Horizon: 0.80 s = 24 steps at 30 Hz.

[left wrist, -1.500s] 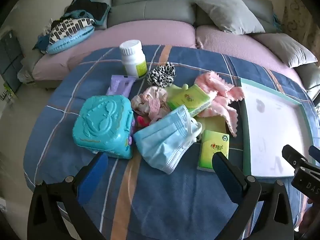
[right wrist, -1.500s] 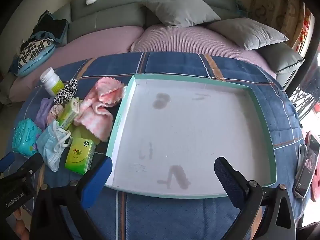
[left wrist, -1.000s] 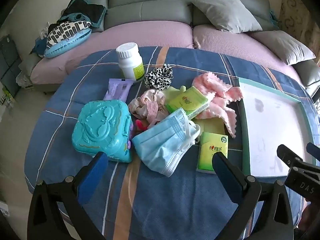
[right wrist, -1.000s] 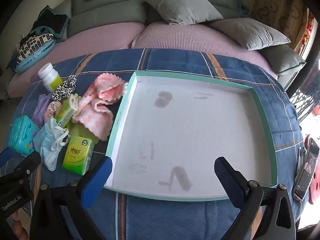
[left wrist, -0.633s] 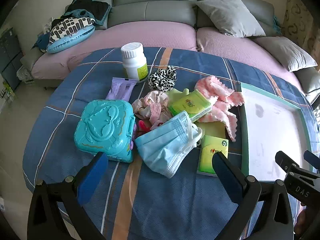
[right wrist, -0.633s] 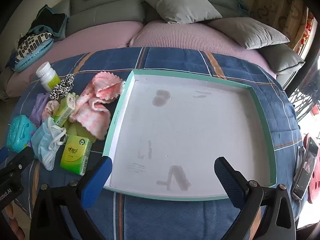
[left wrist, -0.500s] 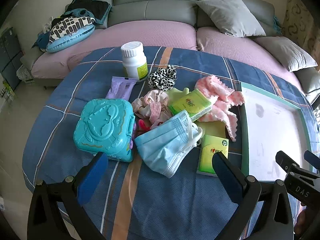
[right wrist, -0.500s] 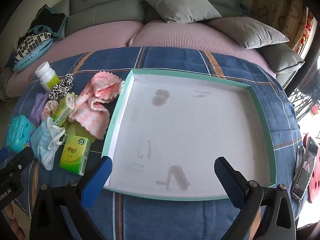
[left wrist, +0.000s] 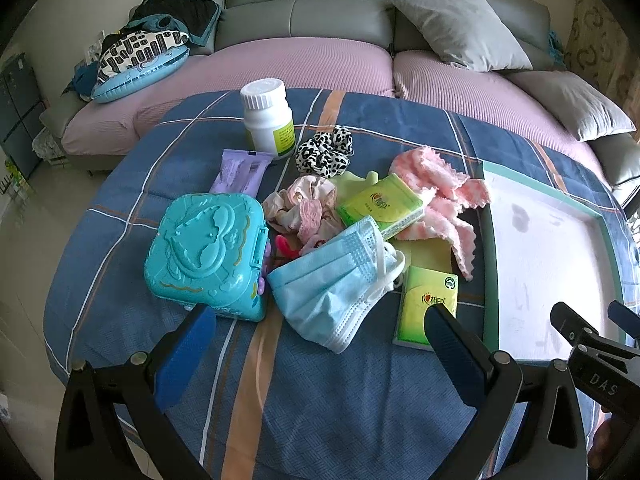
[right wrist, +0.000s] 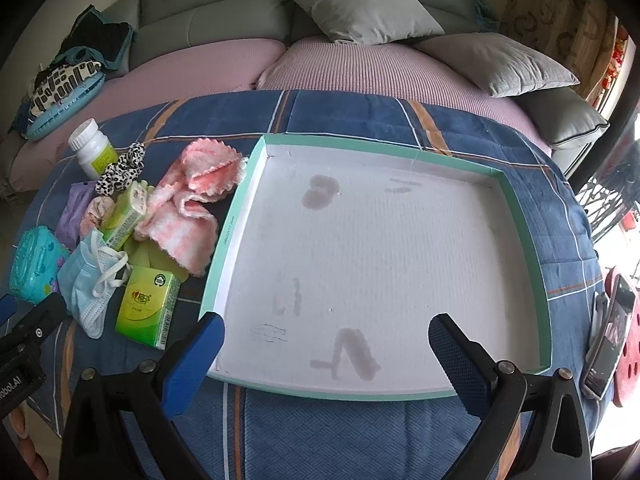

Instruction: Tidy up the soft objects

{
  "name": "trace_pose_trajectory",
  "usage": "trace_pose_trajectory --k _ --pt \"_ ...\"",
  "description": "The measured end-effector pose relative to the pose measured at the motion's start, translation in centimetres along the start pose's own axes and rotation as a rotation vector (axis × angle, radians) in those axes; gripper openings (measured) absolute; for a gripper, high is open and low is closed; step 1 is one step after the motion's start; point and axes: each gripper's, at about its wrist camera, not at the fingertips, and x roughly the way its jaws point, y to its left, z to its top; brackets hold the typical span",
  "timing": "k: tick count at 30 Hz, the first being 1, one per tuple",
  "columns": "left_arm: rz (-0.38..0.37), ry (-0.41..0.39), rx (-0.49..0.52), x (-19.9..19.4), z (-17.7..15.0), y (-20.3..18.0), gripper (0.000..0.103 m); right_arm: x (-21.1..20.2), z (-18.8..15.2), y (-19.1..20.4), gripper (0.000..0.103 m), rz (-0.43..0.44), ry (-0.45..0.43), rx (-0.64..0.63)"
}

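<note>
A heap of items lies on the blue plaid cloth: a light blue face mask (left wrist: 336, 280), a pink cloth (left wrist: 436, 200), a leopard scrunchie (left wrist: 324, 151), a pale pink scrunchie (left wrist: 300, 208) and two green tissue packs (left wrist: 430, 304) (left wrist: 380, 205). My left gripper (left wrist: 320, 344) hovers open just short of the mask, holding nothing. To the right sits a white tray with a teal rim (right wrist: 524, 232), nothing in it. My right gripper (right wrist: 326, 340) hangs open over the tray's near edge. The mask (right wrist: 90, 276) and pink cloth (right wrist: 192, 200) lie left of the tray.
A teal plastic case (left wrist: 206, 252), a white pill bottle (left wrist: 268, 118) and a purple packet (left wrist: 242, 172) share the heap. A phone (right wrist: 610, 328) lies at the table's right edge. Behind the table stands a sofa with grey cushions (left wrist: 464, 34).
Both views shifted only slightly; the left gripper drifted a little relative to the heap. Nothing was picked up and both grippers stayed open.
</note>
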Motion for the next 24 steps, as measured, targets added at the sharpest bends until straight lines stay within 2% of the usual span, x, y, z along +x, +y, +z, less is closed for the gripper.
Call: trace_pose_trajectory --k 24 --pt "-0.002 0.008 0.001 0.13 -0.02 -0.01 0.103 0.13 -0.15 -0.06 0.103 0.001 0.001 0.001"
